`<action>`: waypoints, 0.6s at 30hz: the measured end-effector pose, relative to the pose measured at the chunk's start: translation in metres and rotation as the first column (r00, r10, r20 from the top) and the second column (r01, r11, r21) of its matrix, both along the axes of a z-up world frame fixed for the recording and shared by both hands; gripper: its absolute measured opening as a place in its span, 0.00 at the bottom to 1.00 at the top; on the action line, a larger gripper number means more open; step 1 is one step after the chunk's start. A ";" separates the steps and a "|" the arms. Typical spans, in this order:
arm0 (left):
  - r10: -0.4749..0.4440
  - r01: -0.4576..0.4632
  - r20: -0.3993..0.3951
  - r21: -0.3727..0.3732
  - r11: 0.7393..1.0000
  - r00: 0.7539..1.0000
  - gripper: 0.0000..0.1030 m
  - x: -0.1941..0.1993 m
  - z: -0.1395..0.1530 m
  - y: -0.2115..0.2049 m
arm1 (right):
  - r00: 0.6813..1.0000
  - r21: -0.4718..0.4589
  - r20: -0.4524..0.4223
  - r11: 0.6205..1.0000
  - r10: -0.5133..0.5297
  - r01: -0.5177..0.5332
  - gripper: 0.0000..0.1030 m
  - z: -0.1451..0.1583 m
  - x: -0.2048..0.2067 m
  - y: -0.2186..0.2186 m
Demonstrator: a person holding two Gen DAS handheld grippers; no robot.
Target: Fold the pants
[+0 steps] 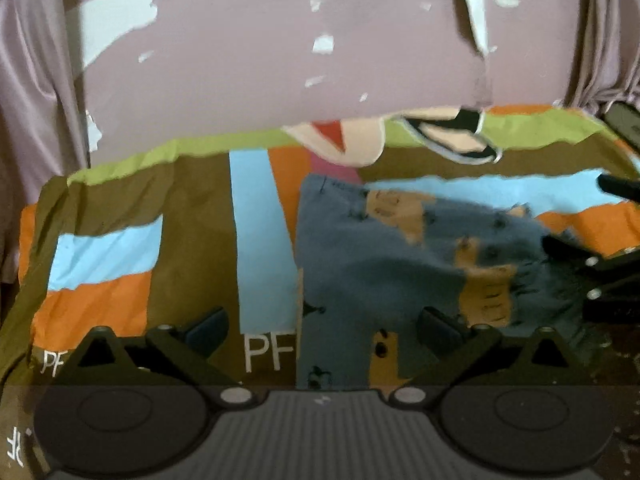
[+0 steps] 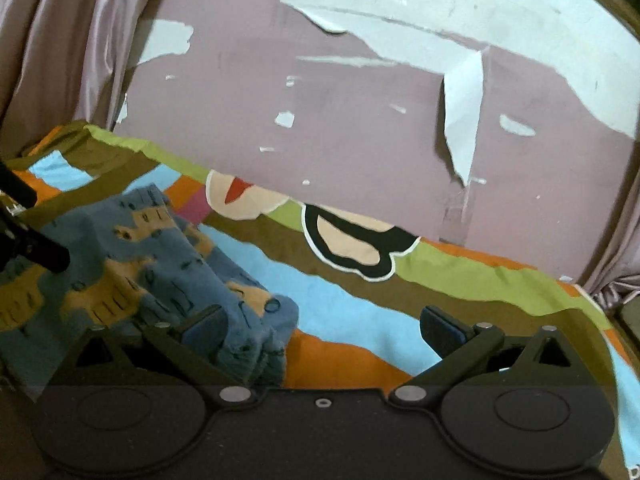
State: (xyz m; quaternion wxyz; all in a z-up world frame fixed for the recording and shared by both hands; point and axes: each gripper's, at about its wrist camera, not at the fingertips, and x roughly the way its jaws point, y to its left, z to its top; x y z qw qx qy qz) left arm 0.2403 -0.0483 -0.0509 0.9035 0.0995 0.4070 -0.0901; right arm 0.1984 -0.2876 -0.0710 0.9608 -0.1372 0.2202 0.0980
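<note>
Both grippers are spread wide with nothing pinched in either one. Left gripper [image 1: 322, 330] sits at the bottom of its own view, its two fingers far apart over the near edge of the pants [image 1: 384, 264]; whether the right-hand pad [image 1: 438, 326] actually touches the cloth is hard to tell. Right gripper [image 2: 322, 330] is just as wide in its view, with its left pad [image 2: 206, 328] over the folded corner of the pants [image 2: 160, 264] and its other pad over bare bedspread [image 2: 348, 308].

So that's one pair of pants, blue-grey with tan patches and little dark marks, lying folded in a compact bundle, middle-right in the left wrist view and lower left in the right wrist view. It lies on one patchwork bedspread [image 1: 120, 208] with olive, light blue, orange and green blocks, plus two white "PF" prints at the lower left of the left view. Behind is one mauve wall [image 2: 360, 92] with peeling patches, curtains either side.
</note>
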 end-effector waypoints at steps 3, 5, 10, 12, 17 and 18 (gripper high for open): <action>0.037 -0.038 -0.038 -0.035 0.999 0.999 1.00 0.004 -0.012 0.006 | 0.999 0.057 -0.033 0.998 -0.012 0.014 0.99 -0.006 0.005 -0.012; 0.059 -0.063 -0.049 -0.074 0.995 0.997 1.00 0.003 -0.016 0.012 | 0.999 0.091 -0.047 0.996 -0.011 0.015 0.99 -0.007 0.007 -0.019; 0.096 -0.105 -0.081 -0.115 0.988 0.992 1.00 -0.001 -0.014 0.025 | 0.999 0.141 -0.043 0.990 -0.018 0.024 0.99 0.002 0.006 -0.027; 0.114 -0.124 -0.084 -0.122 0.985 0.990 1.00 -0.004 -0.010 0.029 | 0.999 0.172 -0.049 0.985 -0.019 0.028 0.99 0.005 0.005 -0.030; 0.160 -0.171 -0.088 -0.135 0.976 0.983 1.00 -0.017 -0.003 0.032 | 0.998 0.165 -0.064 0.986 -0.018 0.029 0.99 0.009 -0.006 -0.026; 0.158 -0.170 -0.090 -0.141 0.975 0.983 1.00 -0.021 -0.003 0.032 | 0.998 0.182 -0.064 0.983 -0.008 0.020 0.99 0.012 -0.012 -0.025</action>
